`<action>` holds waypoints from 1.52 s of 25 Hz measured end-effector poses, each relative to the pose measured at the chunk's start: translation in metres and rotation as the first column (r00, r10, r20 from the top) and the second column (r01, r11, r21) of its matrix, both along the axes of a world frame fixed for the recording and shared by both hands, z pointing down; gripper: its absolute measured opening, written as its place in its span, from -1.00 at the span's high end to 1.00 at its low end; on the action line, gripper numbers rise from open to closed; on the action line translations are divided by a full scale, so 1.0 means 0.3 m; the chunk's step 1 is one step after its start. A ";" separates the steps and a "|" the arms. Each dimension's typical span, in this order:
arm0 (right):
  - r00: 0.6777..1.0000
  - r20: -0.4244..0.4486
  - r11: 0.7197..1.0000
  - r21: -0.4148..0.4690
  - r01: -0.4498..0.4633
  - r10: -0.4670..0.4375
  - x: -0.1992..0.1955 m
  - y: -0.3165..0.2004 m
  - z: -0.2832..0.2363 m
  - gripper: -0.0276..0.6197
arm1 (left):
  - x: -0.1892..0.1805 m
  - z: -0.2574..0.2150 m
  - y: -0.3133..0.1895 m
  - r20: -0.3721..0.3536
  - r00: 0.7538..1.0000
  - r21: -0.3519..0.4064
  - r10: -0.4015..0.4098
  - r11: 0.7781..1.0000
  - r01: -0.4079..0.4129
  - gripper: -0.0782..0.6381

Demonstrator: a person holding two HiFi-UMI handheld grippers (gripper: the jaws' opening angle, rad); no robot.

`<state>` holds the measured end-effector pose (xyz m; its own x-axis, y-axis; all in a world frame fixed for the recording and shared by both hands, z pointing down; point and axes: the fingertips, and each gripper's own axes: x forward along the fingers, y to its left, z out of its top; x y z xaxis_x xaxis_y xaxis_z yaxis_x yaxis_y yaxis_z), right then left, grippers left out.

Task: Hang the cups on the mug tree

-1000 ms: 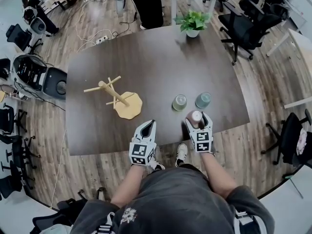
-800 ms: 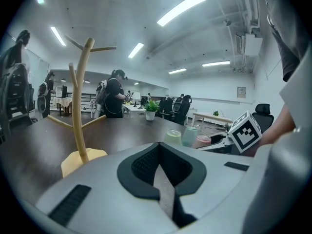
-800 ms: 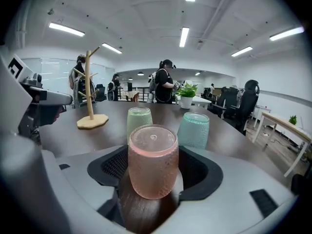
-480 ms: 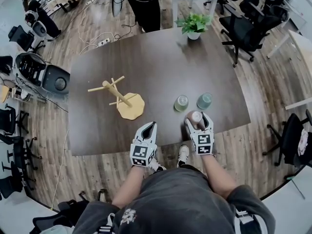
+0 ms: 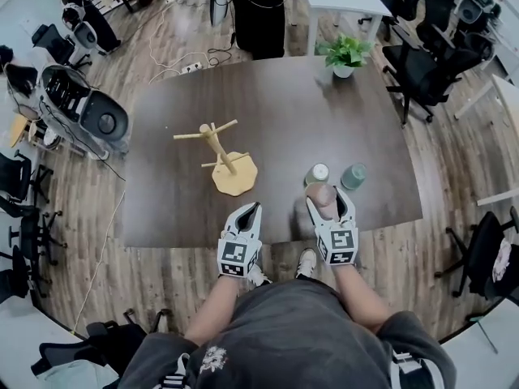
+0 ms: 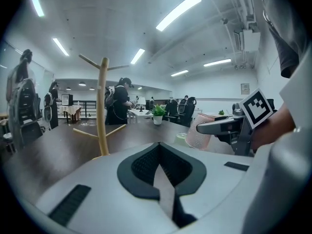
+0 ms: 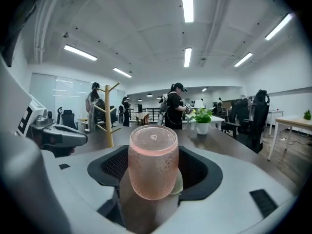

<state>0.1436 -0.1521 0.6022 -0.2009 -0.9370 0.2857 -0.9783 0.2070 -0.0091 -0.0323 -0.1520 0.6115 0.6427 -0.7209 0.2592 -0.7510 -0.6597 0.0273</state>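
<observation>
A wooden mug tree stands on the dark table, left of centre, with its pegs bare. A green cup and a blue-green cup stand upside down near the front right. Just in front of them my right gripper is shut on a pink dimpled cup, base up, with a jaw on either side. My left gripper hovers at the table's front edge, shut and holding nothing. In the left gripper view the mug tree rises ahead to the left.
A potted plant sits at the table's far right edge. A person in black stands beyond the far side. Office chairs ring the table on the right, with more chairs and gear on the left.
The head view has shifted, so the table and mug tree sit further right in the picture. Both grippers stay by the front edge, the pink cup still between the right jaws.
</observation>
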 end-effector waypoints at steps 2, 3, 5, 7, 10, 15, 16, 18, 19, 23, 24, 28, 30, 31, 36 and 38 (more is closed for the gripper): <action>0.999 -0.009 0.999 0.028 0.038 -0.038 -0.065 -0.017 -0.039 -0.12 | -0.046 -0.014 0.003 0.004 1.000 0.007 -0.024 1.000 0.024 0.76; 0.998 -0.011 0.997 0.040 0.059 -0.058 -0.096 -0.028 -0.057 -0.12 | -0.068 -0.022 0.003 0.006 0.999 0.010 -0.037 0.999 0.037 0.76; 0.995 -0.013 0.994 0.060 0.096 -0.096 -0.154 -0.059 -0.086 -0.12 | -0.105 -0.039 0.002 0.017 0.998 0.023 -0.064 0.998 0.064 0.76; 0.991 -0.016 0.988 0.078 0.132 -0.131 -0.209 -0.092 -0.112 -0.12 | -0.140 -0.058 -0.002 0.035 0.995 0.040 -0.096 0.995 0.095 0.76; 0.983 -0.015 0.977 0.105 0.186 -0.186 -0.297 -0.126 -0.149 -0.12 | -0.196 -0.079 -0.002 0.031 0.990 0.055 -0.138 0.989 0.136 0.76; 0.965 -0.011 0.953 0.155 0.262 -0.263 -0.422 -0.173 -0.221 -0.12 | -0.305 -0.105 -0.013 0.021 0.977 0.074 -0.213 0.975 0.210 0.76; 0.961 -0.009 0.948 0.166 0.272 -0.275 -0.440 -0.186 -0.239 -0.12 | -0.327 -0.113 -0.016 0.017 0.973 0.079 -0.231 0.970 0.229 0.76; 0.956 -0.002 0.938 0.191 0.288 -0.293 -0.469 -0.212 -0.278 -0.12 | -0.363 -0.120 -0.020 0.013 0.966 0.083 -0.257 0.963 0.255 0.76; 0.954 0.004 0.934 0.205 0.291 -0.298 -0.479 -0.225 -0.299 -0.12 | -0.376 -0.114 -0.019 0.015 0.965 0.082 -0.261 0.962 0.259 0.76; 0.951 0.063 0.925 0.258 0.279 -0.304 -0.512 -0.273 -0.405 -0.12 | -0.418 -0.111 -0.011 0.016 0.960 0.083 -0.278 0.957 0.276 0.76; 0.948 0.084 0.922 0.274 0.275 -0.308 -0.523 -0.281 -0.439 -0.11 | -0.429 -0.123 -0.009 0.017 0.958 0.085 -0.285 0.955 0.283 0.76; 0.935 0.147 0.903 0.344 0.258 -0.323 -0.538 -0.304 -0.591 -0.12 | -0.447 -0.132 -0.015 0.014 0.956 0.094 -0.292 0.952 0.290 0.76; 0.930 0.167 0.895 0.371 0.249 -0.328 -0.542 -0.305 -0.650 -0.12 | -0.458 -0.132 -0.018 0.009 0.955 0.098 -0.296 0.951 0.293 0.76; 0.927 0.175 0.890 0.384 0.245 -0.331 -0.546 -0.304 -0.674 -0.12 | -0.466 -0.145 -0.021 0.007 0.953 0.103 -0.303 0.948 0.300 0.76; 0.920 0.225 0.884 0.419 0.206 -0.322 -0.521 -0.358 -0.735 -0.12 | -0.466 -0.169 -0.041 -0.003 0.952 0.119 -0.306 0.945 0.304 0.76; 0.907 0.281 0.895 0.408 0.182 -0.312 -0.508 -0.394 -0.744 -0.12 | -0.462 -0.158 -0.034 0.006 0.952 0.104 -0.306 0.947 0.304 0.76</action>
<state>-0.0089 -0.2703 0.3791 -0.4610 -0.8668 -0.1902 -0.8467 0.4938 -0.1983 -0.1709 -0.1621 0.5640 0.3833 -0.9045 0.1868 -0.9163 -0.3978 -0.0460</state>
